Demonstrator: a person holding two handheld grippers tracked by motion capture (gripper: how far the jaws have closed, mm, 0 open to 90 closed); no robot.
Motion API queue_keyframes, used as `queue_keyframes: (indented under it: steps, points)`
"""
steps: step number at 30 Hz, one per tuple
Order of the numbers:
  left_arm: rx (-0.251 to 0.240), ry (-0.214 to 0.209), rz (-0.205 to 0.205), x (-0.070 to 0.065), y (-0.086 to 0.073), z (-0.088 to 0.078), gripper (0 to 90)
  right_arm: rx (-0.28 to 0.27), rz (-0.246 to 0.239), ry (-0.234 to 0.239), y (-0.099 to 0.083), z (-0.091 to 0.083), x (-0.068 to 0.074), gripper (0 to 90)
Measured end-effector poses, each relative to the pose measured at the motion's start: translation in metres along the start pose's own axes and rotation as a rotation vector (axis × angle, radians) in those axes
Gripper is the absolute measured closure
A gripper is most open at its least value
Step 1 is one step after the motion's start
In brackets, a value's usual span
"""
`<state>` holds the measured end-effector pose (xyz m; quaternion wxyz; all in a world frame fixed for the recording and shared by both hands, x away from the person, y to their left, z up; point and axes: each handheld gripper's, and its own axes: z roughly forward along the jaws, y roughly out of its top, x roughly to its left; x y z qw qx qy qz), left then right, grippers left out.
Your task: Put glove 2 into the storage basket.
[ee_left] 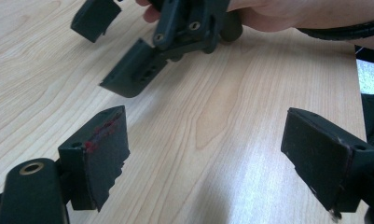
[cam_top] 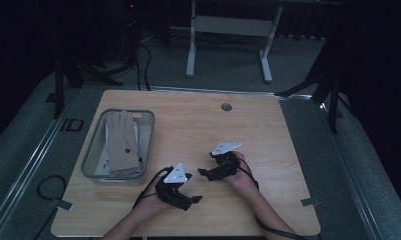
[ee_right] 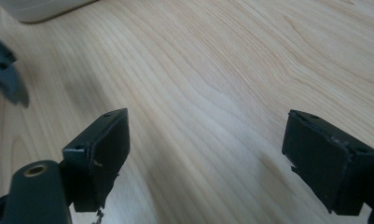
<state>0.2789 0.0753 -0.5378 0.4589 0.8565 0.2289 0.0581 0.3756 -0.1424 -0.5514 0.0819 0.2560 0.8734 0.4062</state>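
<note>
High view: I hold both grippers, left (cam_top: 193,187) and right (cam_top: 204,171), jaws apart and empty, right of the bin (cam_top: 149,145) with its glove (cam_top: 122,142).

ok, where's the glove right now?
High view: the beige glove lies in the clear bin at the table's left side, left of both grippers.

jaws: black, blocky, with worn, frayed pads
left gripper (ee_left: 205,161): red smears on one pad
top plates: pale grey, three-cornered
cables: black, trailing
screw holes: brass-ringed
forearms: bare
</note>
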Motion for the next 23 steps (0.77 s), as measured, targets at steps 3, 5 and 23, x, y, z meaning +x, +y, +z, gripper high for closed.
queue_keyframes:
  steps: [3,5,23]
  points:
    - [0.002,-0.002,0.005,0.001,0.000,0.001,15.0,-0.012,-0.009,-0.010,-0.005,-0.005,-0.001,14.7]
    - [0.004,-0.008,-0.001,0.001,0.000,0.002,15.0,-0.021,-0.013,-0.011,-0.009,-0.008,-0.001,14.7]
    - [0.008,-0.037,0.010,0.000,-0.003,0.004,15.0,-0.026,-0.022,-0.020,-0.019,-0.012,0.000,14.8]
